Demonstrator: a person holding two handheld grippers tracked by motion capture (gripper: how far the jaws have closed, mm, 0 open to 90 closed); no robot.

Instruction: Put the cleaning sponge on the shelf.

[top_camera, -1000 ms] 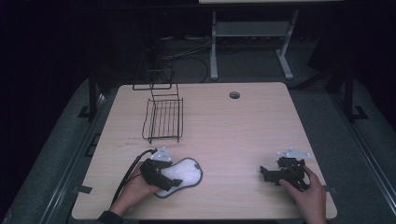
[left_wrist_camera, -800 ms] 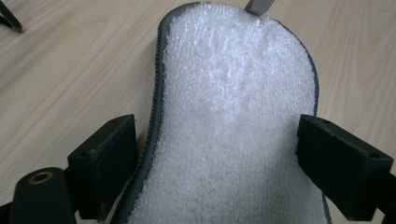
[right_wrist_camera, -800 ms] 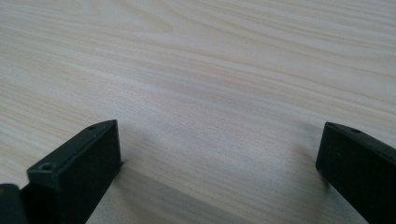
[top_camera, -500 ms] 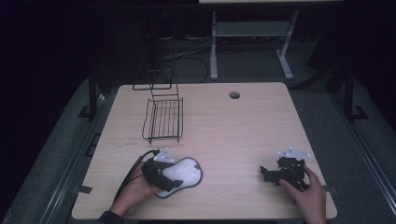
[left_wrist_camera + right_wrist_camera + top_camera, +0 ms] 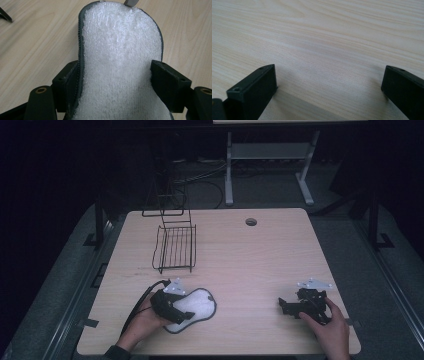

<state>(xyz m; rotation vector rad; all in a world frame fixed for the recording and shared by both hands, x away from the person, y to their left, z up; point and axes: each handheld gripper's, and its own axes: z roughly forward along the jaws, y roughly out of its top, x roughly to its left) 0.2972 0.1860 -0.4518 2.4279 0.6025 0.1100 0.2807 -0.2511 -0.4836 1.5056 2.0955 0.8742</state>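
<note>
Left to right across the pale wood-grain counter (image 5: 250, 260). At the left, toward the far edge, a black wire basket rack (image 5: 176, 247) stands empty, well apart from both hands. Nearer the front edge, the left claw (image 5: 181, 310), held in the person's left hand (image 5: 145, 320), reaches over a white terry-cloth slipper with a dark grey stitched rim (image 5: 197, 307), which lies flat on the counter with its fleecy face up. In the left gripper view, the slipper (image 5: 120, 62) runs away from the camera between the two black jaws; one jaw sits against the grey rim on one side, the other against the white pile on the opposite side, so the left claw (image 5: 120, 80) grasps the slipper across its width. A black cable trails from this claw back along the counter.

Toward the far edge at centre, a small round cable hole (image 5: 251, 222) pierces the counter.

At the right, the right claw (image 5: 284, 306) rests low near the front edge in the person's right hand (image 5: 327, 322). In the right gripper view, its jaws stand wide apart over bare wood (image 5: 324, 50); the right claw (image 5: 329, 82) is released.
</note>
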